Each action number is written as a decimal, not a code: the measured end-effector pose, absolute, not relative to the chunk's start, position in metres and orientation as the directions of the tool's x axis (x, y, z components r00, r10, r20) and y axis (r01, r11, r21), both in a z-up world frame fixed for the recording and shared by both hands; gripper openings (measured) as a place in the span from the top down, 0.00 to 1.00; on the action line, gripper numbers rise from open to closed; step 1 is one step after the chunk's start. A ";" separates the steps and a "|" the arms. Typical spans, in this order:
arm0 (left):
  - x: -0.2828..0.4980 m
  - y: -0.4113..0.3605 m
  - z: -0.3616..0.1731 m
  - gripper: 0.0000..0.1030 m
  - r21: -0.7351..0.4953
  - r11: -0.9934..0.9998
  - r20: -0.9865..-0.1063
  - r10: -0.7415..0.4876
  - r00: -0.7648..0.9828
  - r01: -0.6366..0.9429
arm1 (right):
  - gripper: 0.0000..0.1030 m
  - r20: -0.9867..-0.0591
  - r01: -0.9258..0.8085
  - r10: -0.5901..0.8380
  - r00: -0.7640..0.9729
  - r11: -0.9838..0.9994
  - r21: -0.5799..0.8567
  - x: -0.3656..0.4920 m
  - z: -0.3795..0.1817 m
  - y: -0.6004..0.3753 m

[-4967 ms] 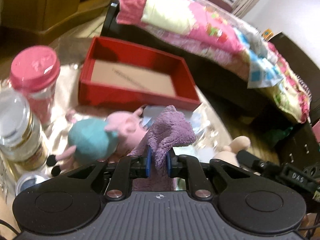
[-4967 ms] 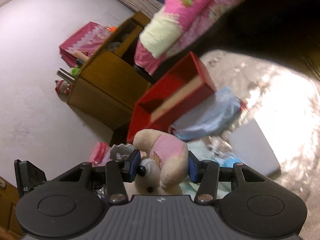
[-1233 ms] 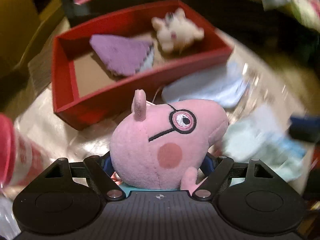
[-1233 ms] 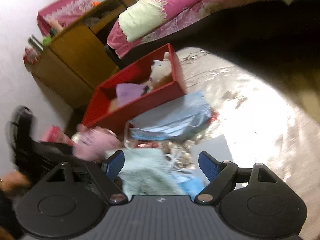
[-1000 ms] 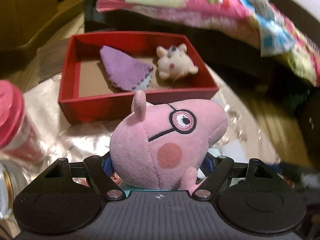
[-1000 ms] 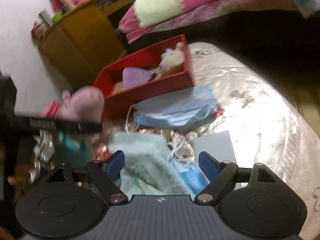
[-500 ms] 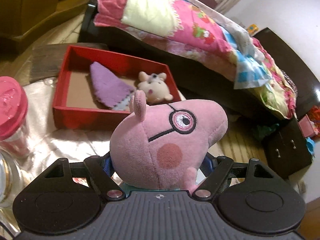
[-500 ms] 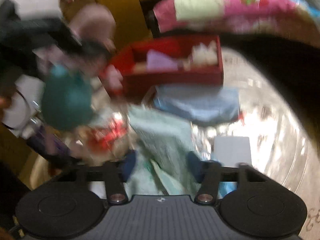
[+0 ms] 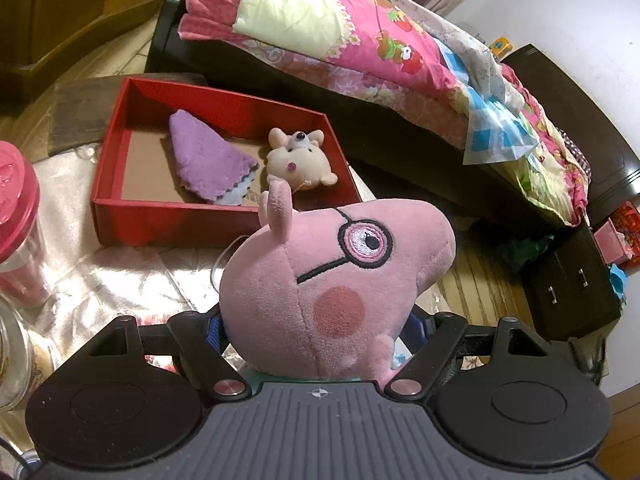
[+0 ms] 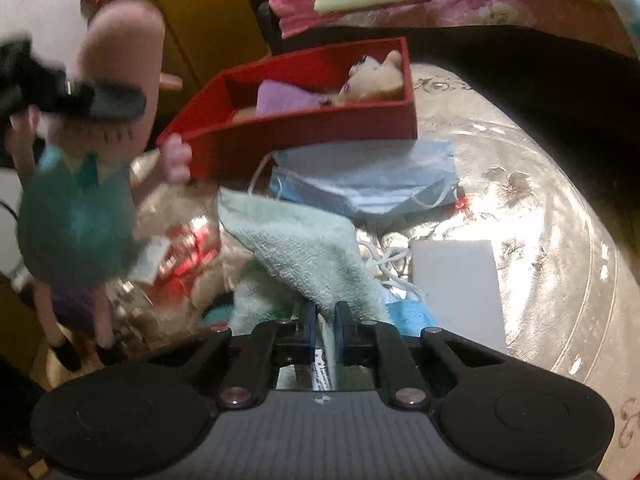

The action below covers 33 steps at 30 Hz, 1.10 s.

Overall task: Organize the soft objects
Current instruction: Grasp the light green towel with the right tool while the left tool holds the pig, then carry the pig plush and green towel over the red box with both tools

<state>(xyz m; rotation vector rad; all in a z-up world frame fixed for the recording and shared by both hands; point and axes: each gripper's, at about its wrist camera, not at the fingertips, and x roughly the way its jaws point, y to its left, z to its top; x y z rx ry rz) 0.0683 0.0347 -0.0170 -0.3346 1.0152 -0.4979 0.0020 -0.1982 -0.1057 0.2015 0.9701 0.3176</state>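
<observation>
My left gripper is shut on a pink pig plush and holds it in the air short of the red box. The box holds a purple cloth and a small beige bear. In the right wrist view the pig plush, with its teal body, hangs at the left, and the red box lies behind. My right gripper is shut on a light green towel on the table.
Blue face masks lie in front of the box, and a white pad lies to the right. A pink-lidded jar and a glass jar stand at the left. A bed with pink bedding is behind the table.
My left gripper has lifted the pig plush higher, above the table. My right gripper has closed on the light green towel; it was open a second ago.
</observation>
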 end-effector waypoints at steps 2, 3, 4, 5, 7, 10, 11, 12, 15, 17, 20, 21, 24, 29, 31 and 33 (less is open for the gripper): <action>0.068 0.036 -0.016 0.25 -0.489 0.839 -0.720 -0.543 0.432 0.238 | 1.00 -0.742 -0.151 0.402 0.537 0.911 0.384 -0.002 -0.097 -0.207; 0.068 0.037 -0.016 0.25 -0.493 0.838 -0.718 -0.544 0.433 0.236 | 1.00 -0.721 -0.139 0.427 0.546 0.895 0.425 -0.004 -0.092 -0.211; 0.068 0.038 -0.016 0.25 -0.496 0.837 -0.717 -0.546 0.434 0.232 | 1.00 -0.698 -0.129 0.450 0.557 0.877 0.462 -0.005 -0.087 -0.216; 0.068 0.038 -0.016 0.25 -0.499 0.835 -0.715 -0.548 0.434 0.231 | 1.00 -0.668 -0.126 0.476 0.571 0.856 0.502 -0.007 -0.081 -0.220; 0.067 0.039 -0.015 0.25 -0.502 0.834 -0.712 -0.549 0.439 0.229 | 1.00 -0.615 -0.129 0.522 0.591 0.813 0.567 -0.008 -0.071 -0.226; 0.067 0.040 -0.012 0.25 -0.505 0.832 -0.704 -0.550 0.449 0.229 | 1.00 -0.555 -0.116 0.567 0.608 0.756 0.645 -0.008 -0.061 -0.232; 0.068 0.041 -0.011 0.25 -0.509 0.831 -0.702 -0.552 0.451 0.226 | 1.00 -0.537 -0.111 0.580 0.612 0.736 0.668 -0.008 -0.060 -0.234; 0.068 0.042 -0.010 0.25 -0.513 0.829 -0.698 -0.554 0.454 0.223 | 1.00 -0.518 -0.107 0.593 0.616 0.715 0.691 -0.007 -0.058 -0.236; 0.069 0.045 -0.006 0.25 -0.521 0.825 -0.684 -0.558 0.470 0.220 | 1.00 -0.447 -0.101 0.634 0.631 0.638 0.763 -0.006 -0.052 -0.243; 0.069 0.046 -0.003 0.25 -0.527 0.821 -0.675 -0.562 0.478 0.221 | 1.00 -0.403 -0.101 0.649 0.646 0.595 0.797 -0.005 -0.047 -0.248; 0.069 0.048 0.001 0.25 -0.539 0.813 -0.657 -0.569 0.495 0.220 | 1.00 -0.334 -0.103 0.662 0.671 0.529 0.842 -0.002 -0.039 -0.255; 0.069 0.049 0.002 0.25 -0.541 0.812 -0.652 -0.570 0.499 0.220 | 1.00 -0.313 -0.108 0.661 0.682 0.513 0.851 0.000 -0.035 -0.256; 0.069 0.050 0.006 0.25 -0.542 0.811 -0.640 -0.567 0.518 0.219 | 1.00 -0.270 -0.124 0.651 0.710 0.493 0.861 0.006 -0.026 -0.259; 0.068 0.054 0.013 0.25 -0.526 0.825 -0.625 -0.540 0.563 0.208 | 1.00 -0.223 -0.155 0.623 0.750 0.493 0.856 0.012 -0.010 -0.257; 0.068 0.055 0.016 0.25 -0.523 0.827 -0.618 -0.534 0.578 0.205 | 1.00 -0.213 -0.166 0.614 0.760 0.499 0.850 0.014 -0.005 -0.257; 0.070 0.055 0.020 0.25 -0.532 0.822 -0.606 -0.538 0.586 0.204 | 1.00 -0.202 -0.174 0.607 0.769 0.502 0.847 0.015 -0.002 -0.257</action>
